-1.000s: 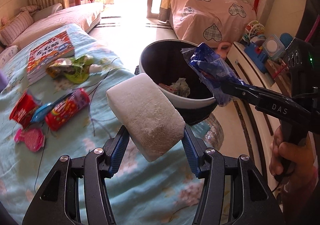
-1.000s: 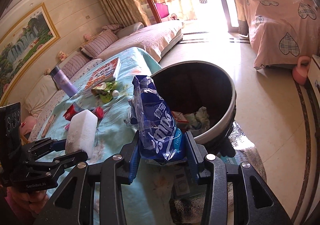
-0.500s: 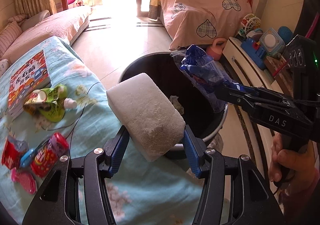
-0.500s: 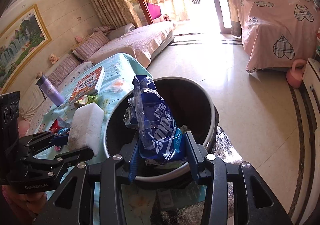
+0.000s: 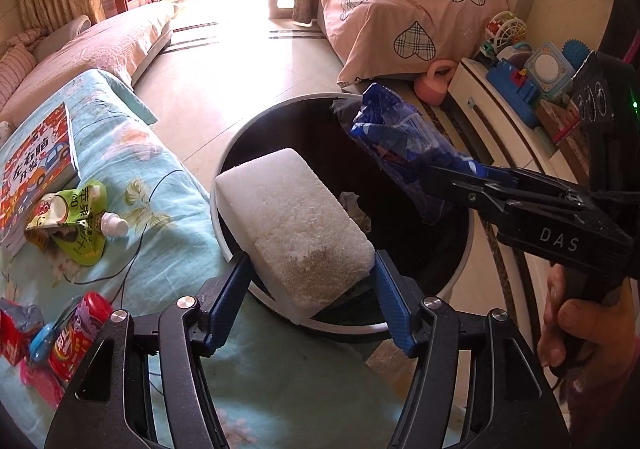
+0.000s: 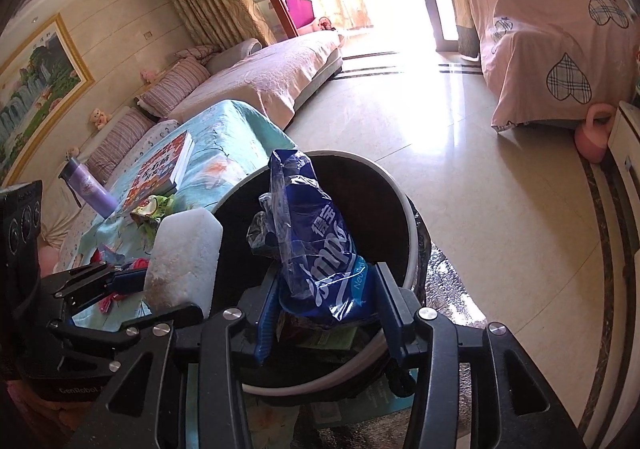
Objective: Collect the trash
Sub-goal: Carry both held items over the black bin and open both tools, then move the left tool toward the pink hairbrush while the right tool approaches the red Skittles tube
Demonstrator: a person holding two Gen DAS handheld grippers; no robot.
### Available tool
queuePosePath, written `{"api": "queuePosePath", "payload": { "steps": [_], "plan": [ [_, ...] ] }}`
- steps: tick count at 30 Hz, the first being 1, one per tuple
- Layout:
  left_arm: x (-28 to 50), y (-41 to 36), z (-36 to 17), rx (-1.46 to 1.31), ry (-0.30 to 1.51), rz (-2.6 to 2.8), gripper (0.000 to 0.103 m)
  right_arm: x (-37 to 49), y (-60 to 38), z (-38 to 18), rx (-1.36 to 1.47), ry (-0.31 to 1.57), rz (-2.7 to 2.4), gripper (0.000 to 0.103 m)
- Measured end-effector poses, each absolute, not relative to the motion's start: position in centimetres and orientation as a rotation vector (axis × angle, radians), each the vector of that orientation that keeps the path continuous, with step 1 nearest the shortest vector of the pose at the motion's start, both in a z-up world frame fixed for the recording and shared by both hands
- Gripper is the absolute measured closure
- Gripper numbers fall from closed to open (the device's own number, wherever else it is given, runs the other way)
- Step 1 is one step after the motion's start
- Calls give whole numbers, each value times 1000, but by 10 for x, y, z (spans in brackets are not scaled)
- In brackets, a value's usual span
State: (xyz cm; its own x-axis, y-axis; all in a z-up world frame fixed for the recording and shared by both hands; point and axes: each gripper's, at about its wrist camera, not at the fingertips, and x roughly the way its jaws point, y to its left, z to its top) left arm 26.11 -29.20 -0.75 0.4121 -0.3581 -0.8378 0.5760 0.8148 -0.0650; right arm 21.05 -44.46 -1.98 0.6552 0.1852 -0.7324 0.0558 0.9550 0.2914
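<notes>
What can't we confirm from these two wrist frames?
- Bin contents: both views, mostly hidden by the foam block, blue wrapper and dark interior.
- Pad contact: both jaws have just been opening with the block and wrapper between them; neither view shows whether left gripper or right gripper has let go.
- Red packets: left wrist, cut off by the edge.

At the left of the frame a bed with a light blue floral cover (image 5: 168, 177) carries a picture book (image 5: 36, 165), a green drink pouch (image 5: 76, 225), a red can (image 5: 78, 333) and a red wrapper (image 5: 16, 333), while the black bin (image 5: 464, 249) stands on the tiled floor (image 5: 248, 61).
</notes>
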Motion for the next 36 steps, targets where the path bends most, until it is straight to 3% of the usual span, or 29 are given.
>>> {"api": "queuePosePath", "payload": {
  "steps": [4,17,36],
  "plan": [
    [257,-285,-7,231,977,-587,33,208,-448,-16,331,835,81,37],
    [219,-206,-15,51,972,-501,29,174,-429,-10,380,766,93,24],
    [179,-71,-30,-124,976,-322,29,147,-305,-22,295,813,277,22]
  ]
}}
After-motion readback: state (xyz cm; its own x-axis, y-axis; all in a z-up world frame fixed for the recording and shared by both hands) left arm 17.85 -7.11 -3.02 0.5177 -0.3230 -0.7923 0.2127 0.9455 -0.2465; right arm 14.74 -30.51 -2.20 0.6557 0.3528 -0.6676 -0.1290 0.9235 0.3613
